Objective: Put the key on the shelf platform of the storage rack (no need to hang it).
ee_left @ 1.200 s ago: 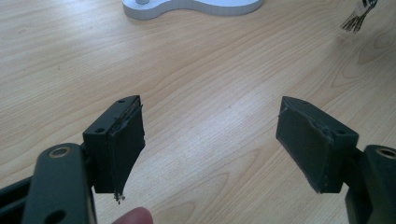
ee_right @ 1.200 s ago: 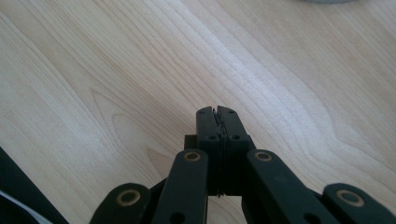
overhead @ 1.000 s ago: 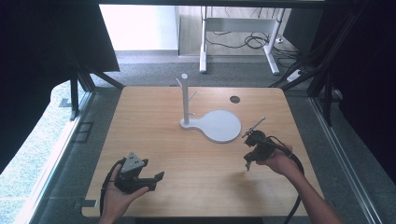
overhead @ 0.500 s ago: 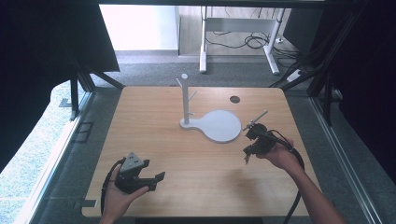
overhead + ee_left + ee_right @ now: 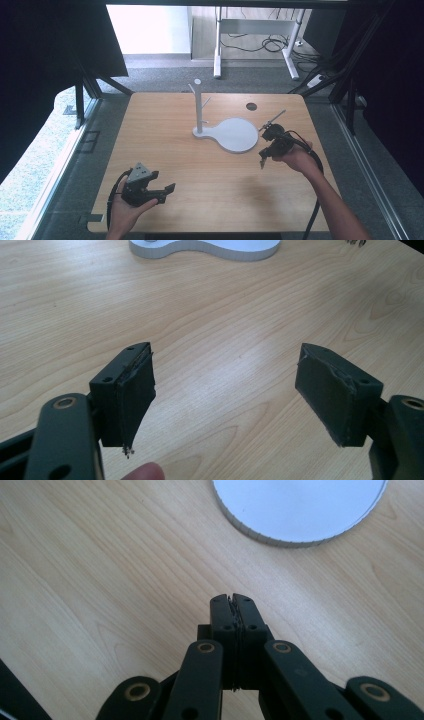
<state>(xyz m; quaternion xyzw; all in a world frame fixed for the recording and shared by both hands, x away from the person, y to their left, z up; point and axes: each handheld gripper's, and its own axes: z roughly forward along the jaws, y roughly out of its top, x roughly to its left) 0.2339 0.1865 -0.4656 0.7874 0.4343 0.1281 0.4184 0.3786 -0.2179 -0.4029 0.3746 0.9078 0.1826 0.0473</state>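
A white stand (image 5: 198,107) with an upright post and short pegs rises from a flat white round base (image 5: 235,135) near the middle of the wooden table (image 5: 200,175). My left gripper (image 5: 167,192) rests near the front left of the table, held in a hand; its jaws stand wide apart with nothing between them (image 5: 225,390). My right gripper (image 5: 262,162) hangs above the table just right of the round base, pointing down. Its jaws are pressed together with nothing between them (image 5: 233,600), and the base's edge (image 5: 280,537) lies just beyond.
A dark round hole (image 5: 251,106) sits in the table top at the back right. Black cables trail from both grippers over the front edge. White desk legs (image 5: 218,45) and floor cables lie beyond the table. Dark frames flank both sides.
My right gripper has risen a little and drifted right, away from the front of the table. The left gripper has stayed where it was.
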